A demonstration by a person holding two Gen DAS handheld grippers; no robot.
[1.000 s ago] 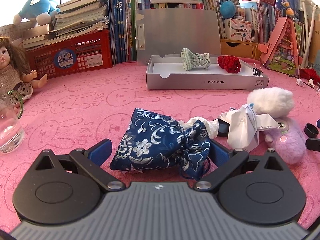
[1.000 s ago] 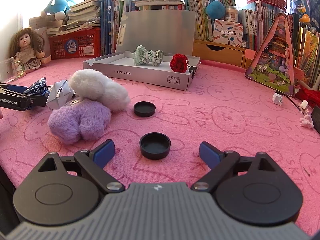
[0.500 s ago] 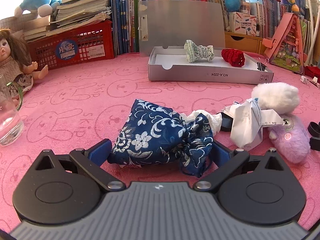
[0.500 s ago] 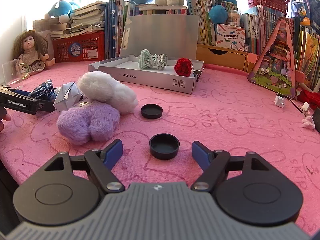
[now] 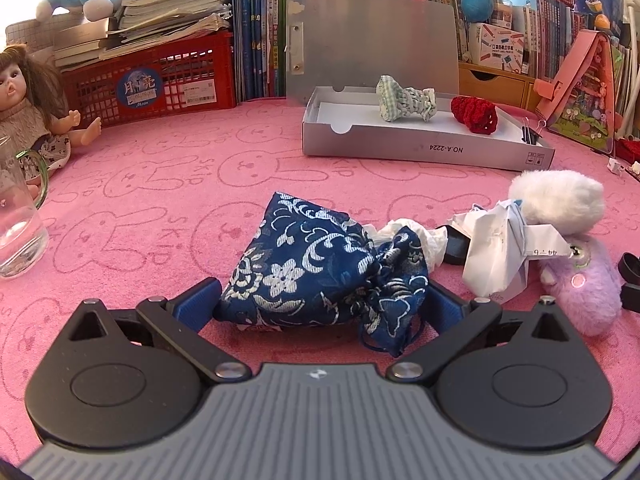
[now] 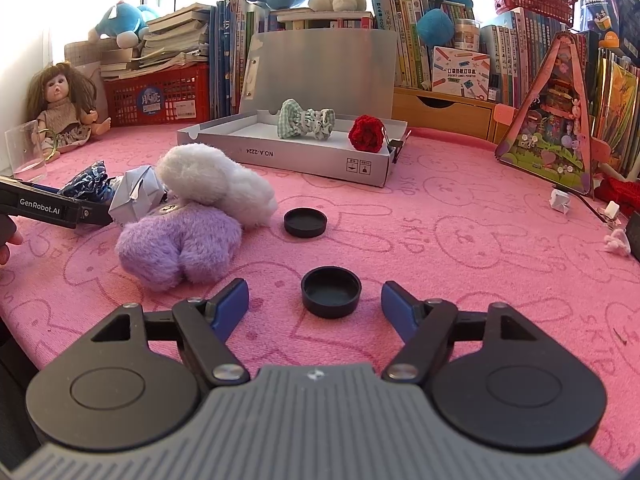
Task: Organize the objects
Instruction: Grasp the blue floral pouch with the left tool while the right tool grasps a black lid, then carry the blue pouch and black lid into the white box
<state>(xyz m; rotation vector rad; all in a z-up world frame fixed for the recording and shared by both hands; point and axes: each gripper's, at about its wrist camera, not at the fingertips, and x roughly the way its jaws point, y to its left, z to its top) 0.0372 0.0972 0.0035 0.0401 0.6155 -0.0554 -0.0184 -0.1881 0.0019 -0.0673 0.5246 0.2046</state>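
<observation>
Both views ride low over the pink rabbit-print cloth [image 5: 160, 184], each looking forward and slightly down along its own fingers toward the bookshelf wall at 12 o'clock.

The left wrist view sits very near the blue brocade pouch [image 5: 320, 268], which fills the centre; the grey open box [image 5: 424, 148] lies farther off at 1 o'clock.

The right wrist view stands well to the right, close to a black cap [image 6: 330, 290], the same box [image 6: 320, 162] at 12 o'clock. At 9 o'clock it catches the left gripper [image 6: 84, 212] side-on.

Shared by both: the box, purple plush [image 5: 580, 292] [image 6: 180, 248], white plush [image 5: 560, 200] [image 6: 216, 180], doll [image 5: 28, 116] [image 6: 66, 108] and red crate [image 5: 160, 80] [image 6: 160, 98].
</observation>
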